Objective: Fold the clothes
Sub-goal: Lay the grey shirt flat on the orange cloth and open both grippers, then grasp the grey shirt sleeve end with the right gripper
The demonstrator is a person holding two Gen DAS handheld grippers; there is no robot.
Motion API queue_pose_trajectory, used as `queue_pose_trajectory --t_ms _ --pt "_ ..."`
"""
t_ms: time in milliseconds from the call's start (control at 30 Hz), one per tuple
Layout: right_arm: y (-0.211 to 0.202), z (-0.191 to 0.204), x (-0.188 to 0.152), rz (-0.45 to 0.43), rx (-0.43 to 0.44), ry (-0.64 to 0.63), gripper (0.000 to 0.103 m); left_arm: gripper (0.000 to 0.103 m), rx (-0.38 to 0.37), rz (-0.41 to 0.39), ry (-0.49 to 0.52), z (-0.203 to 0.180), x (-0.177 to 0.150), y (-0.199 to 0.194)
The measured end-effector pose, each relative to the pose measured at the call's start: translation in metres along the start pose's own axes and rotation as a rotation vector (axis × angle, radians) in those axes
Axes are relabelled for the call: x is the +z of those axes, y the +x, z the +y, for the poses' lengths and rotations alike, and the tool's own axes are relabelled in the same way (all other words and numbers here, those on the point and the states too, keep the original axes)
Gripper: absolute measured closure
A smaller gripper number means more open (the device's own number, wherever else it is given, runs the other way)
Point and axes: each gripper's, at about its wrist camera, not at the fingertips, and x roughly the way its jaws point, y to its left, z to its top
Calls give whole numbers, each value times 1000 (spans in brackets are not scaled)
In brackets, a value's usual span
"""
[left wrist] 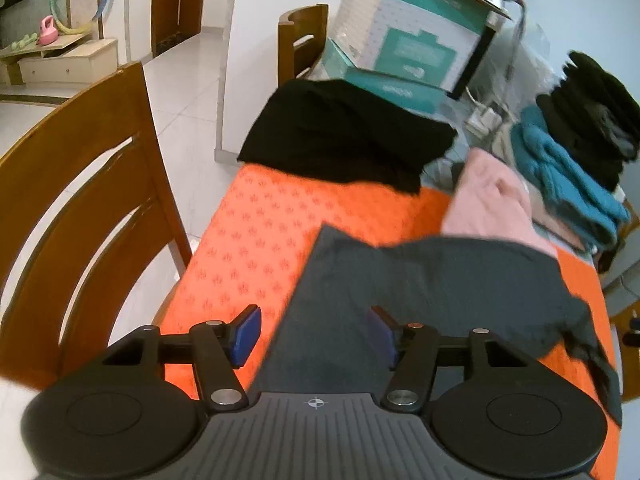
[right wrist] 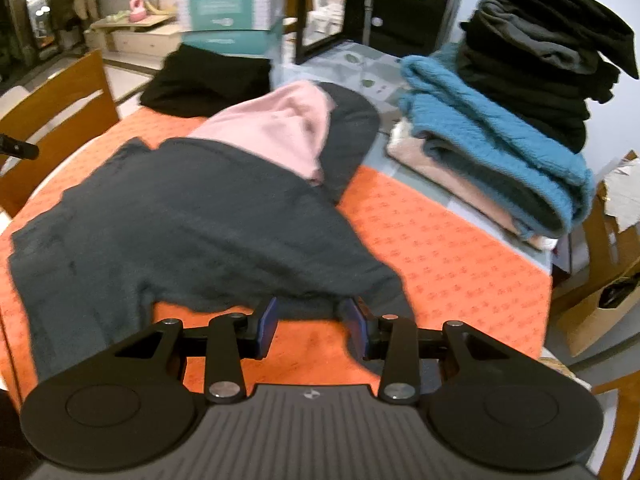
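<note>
1. Between the blue pads of the left tongs (left wrist: 315, 336): spread apart, pinching nothing, with the near edge of the dark grey garment (left wrist: 420, 280) showing in the gap, pads clear of the cloth.
2. Beyond and right of the left tongs: dark grey garment lying flat on the orange patterned cover (left wrist: 248, 232) of the desk, one limp sleeve trailing off to the right.
3. Farther ahead of the left tongs: pink cloth (left wrist: 490, 204) partly tucked under the grey garment's far edge; a black garment (left wrist: 348, 136) beyond that, lying at the desk's far end; teal-and-white boxes (left wrist: 404, 44) behind it.
4. Left of the left tongs: wooden chair (left wrist: 80, 216) just beside the desk edge.
5. Between the pads of the right tongs (right wrist: 311, 326): also spread, gripping nothing, orange cover visible in the gap; the grey garment's lower edge just ahead of the pad tips, a fold of it passing beside the right pad. Contact with that pad hard to judge through the blur.
6. Ahead and right of the right tongs: stack of folded clothes (right wrist: 520, 92), well apart from the grey garment, with a teal knit (right wrist: 492, 140) low in it and dark pieces on top.
</note>
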Motion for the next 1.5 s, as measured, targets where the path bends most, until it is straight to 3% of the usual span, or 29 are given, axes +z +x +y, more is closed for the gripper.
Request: queue_pose_trajectory --t_ms 367,733,900,1133,1500 --pt "-15 60 -37 11 180 -60 59 36 14 49 -15 -10 -80 -40" --pt "-20 139 -65 35 281 -31 56 36 6 121 -36 16 -125 -37" --pt "-12 186 -70 54 285 -16 56 36 -16 160 -12 31 -133 -30" --pt "17 257 -48 28 289 -45 56 35 -69 188 29 52 -131 -30" --pt "69 361 -4 -27 254 -335 56 32 -88 174 -1 100 -119 -43"
